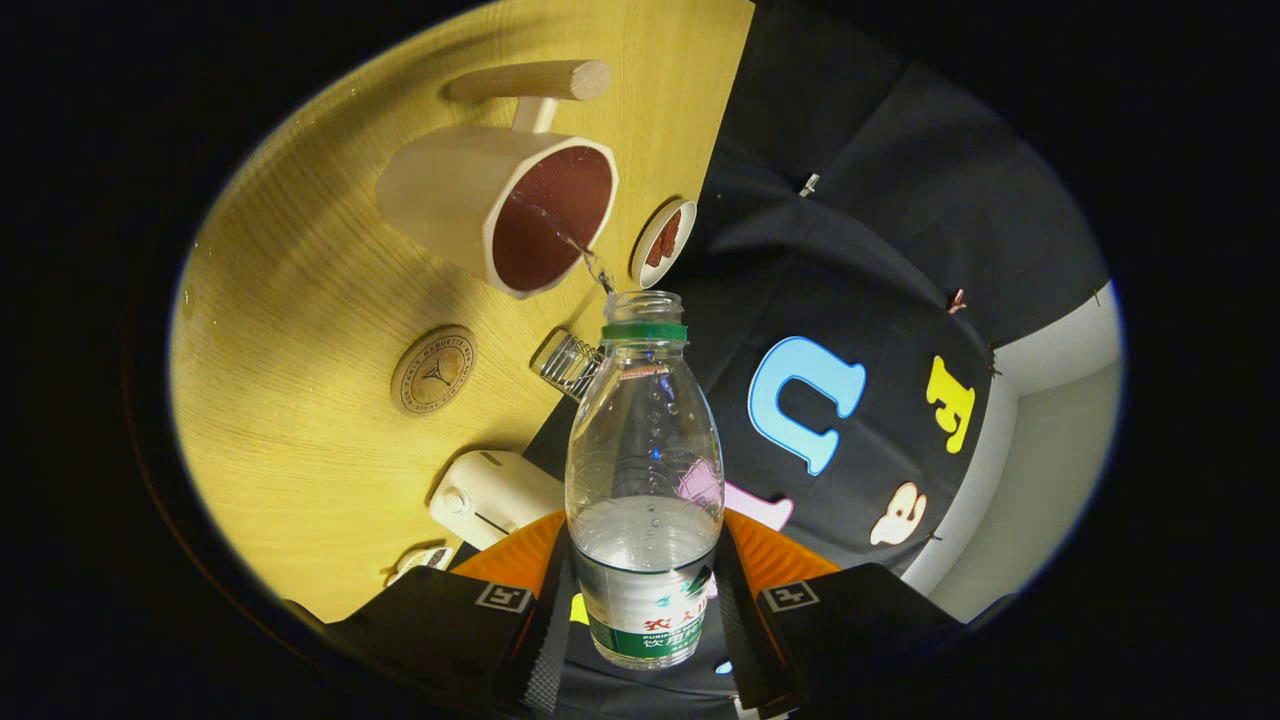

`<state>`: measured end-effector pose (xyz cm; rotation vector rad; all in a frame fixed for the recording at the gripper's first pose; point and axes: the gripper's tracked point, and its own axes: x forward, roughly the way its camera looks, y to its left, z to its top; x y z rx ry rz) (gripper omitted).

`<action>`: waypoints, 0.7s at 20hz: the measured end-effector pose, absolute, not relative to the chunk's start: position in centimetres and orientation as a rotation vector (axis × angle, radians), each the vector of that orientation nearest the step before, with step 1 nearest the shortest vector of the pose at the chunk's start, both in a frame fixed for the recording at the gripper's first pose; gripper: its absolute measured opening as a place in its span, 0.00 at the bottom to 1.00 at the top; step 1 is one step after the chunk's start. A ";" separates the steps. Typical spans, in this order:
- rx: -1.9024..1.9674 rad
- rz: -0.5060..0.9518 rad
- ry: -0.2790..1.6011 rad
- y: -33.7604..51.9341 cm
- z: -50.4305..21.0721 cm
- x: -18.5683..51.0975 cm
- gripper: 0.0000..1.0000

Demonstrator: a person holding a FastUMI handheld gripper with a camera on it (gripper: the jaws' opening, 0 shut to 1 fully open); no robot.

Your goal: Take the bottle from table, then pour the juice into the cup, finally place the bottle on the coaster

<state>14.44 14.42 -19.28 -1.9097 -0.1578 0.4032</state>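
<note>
The gripper [645,620] holds the bottle [645,470] low on its body, at the labelled band, with one of the fingers [545,640] pressed against each side. The bottle is clear plastic, uncapped, with a green ring under its open mouth. It is tipped toward the cup [500,205], and a little clear liquid sits in the part nearest the fingers. A thin stream [585,258] runs from the bottle's mouth to the cup's rim.

The cup stands on the wooden worktop [300,300], just beyond the bottle's mouth. It is pale and faceted, with a dark red inside and a round wooden handle [535,82] on its far side. The view is rolled, so the worktop appears tilted.

Beside the cup, at the worktop's edge, sits a small white dish [662,242] with something reddish in it. The round wooden coaster [433,370] lies flat on the worktop, near the cup and apart from it, with a printed ring and emblem on top. Between the coaster and the bottle's neck is a small coiled wire piece [568,362]. Nearer the fingers than the coaster lies a white boxy object [490,495], and a smaller white item [425,560] just past it.
</note>
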 end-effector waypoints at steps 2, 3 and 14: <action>-1.945 0.384 -0.209 14.6 -18.2 14.4 0.68; -1.966 0.367 -0.246 15.0 -17.7 14.4 0.68; -2.029 0.380 -0.312 15.2 -17.7 14.3 0.68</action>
